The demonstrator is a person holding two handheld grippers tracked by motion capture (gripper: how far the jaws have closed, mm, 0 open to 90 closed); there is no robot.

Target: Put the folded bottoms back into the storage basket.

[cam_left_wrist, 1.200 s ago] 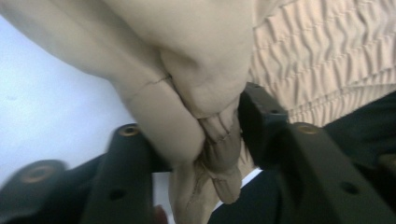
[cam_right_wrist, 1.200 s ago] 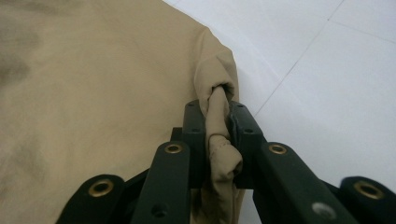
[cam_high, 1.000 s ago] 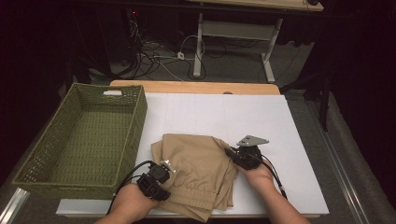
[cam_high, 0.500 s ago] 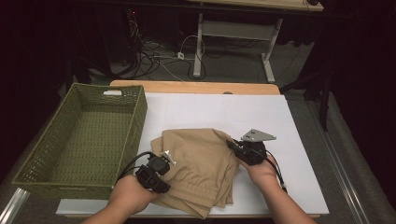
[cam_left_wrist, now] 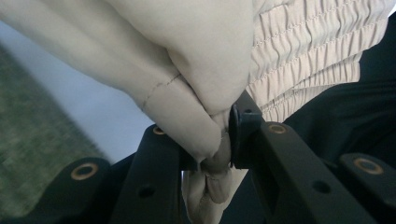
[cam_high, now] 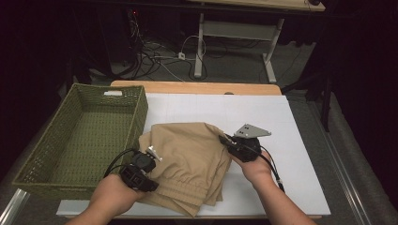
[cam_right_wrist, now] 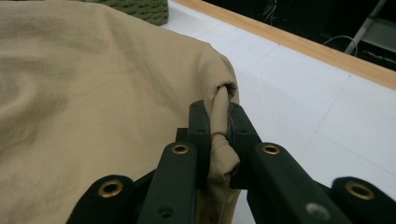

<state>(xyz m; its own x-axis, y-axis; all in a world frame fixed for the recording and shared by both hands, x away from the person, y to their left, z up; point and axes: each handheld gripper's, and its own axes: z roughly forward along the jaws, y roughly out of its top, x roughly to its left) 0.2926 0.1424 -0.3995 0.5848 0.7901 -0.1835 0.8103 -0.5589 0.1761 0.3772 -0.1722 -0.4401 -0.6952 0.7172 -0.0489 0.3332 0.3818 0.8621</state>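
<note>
Compared with a second ago, both grippers sit farther up the table and the folded cloth (cam_high: pixel 190 161) between them has come along, its far edge now nearer the basket's (cam_high: pixel 56 183) far end; half a second ago it lay midway between the two positions. Nearest the person, two forearms enter from the near edge. The left gripper (cam_high: pixel 149 161) lies at the cloth's left side, jaws pointing right, clamped on a bunched fold (cam_left_wrist: pixel 212 140) beside the elastic waistband (cam_left_wrist: pixel 308 60). The right gripper (cam_high: pixel 225 140), its grey plate (cam_high: pixel 252 131) uppermost, points left and is pinched tight on a thin roll of the cloth's right corner (cam_right_wrist: pixel 219 135). The cloth's near layers reach the mat's (cam_high: pixel 291 140) near edge; its left edge is just beside the basket wall. Bare mat stretches to the right and beyond the cloth up to the wooden table edge (cam_high: pixel 197 87). Farther off, cables (cam_high: pixel 155 56) and a desk frame (cam_high: pixel 234 33) stand on the floor.
</note>
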